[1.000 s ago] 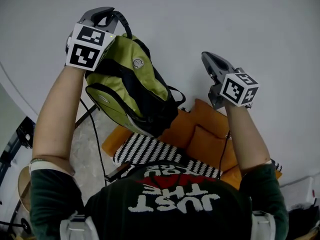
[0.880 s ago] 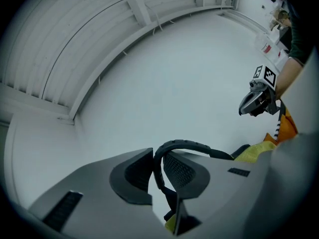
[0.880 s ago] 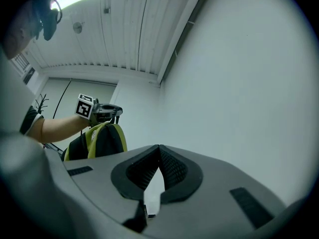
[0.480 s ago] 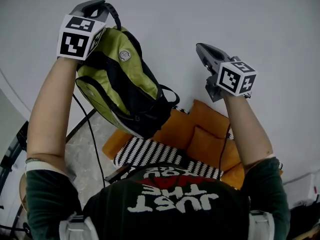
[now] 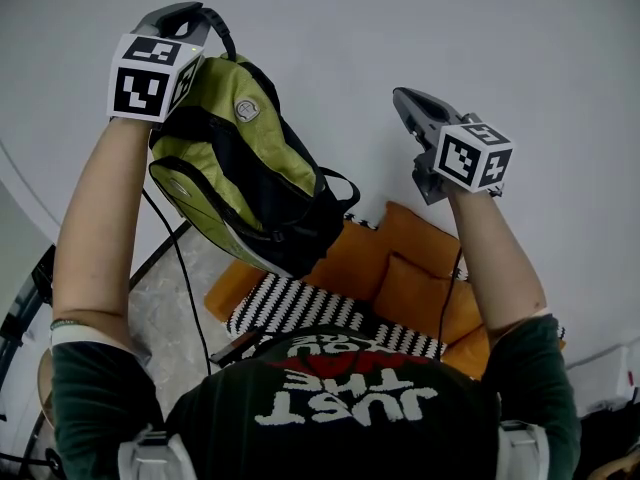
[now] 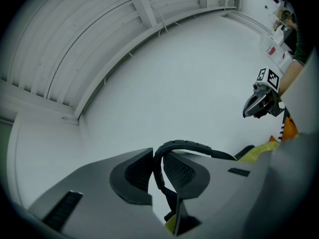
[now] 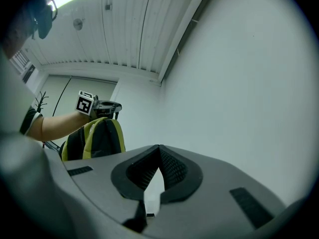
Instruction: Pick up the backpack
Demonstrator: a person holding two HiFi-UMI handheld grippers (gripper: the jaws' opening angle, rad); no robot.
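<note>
A green and black backpack (image 5: 240,168) hangs in the air in front of a white wall. My left gripper (image 5: 185,13) is raised at the upper left and shut on its black top handle (image 5: 218,30). In the left gripper view the handle strap (image 6: 182,146) loops between the pads of the left gripper (image 6: 157,158), with a bit of green fabric (image 6: 259,153) below. My right gripper (image 5: 410,103) is held up to the right of the bag, apart from it. Its jaws meet at the tips of the right gripper (image 7: 158,148) with nothing between them. The backpack (image 7: 97,136) shows at its left.
Orange cushions (image 5: 400,258) and a black-and-white striped cloth (image 5: 300,303) lie below the bag. A black cable (image 5: 185,268) hangs down over the pale floor at the left. The white wall (image 5: 400,28) stands close ahead.
Both grippers and the hanging backpack sit slightly higher in the head view than a second ago. The left grip on the handle is unchanged.
</note>
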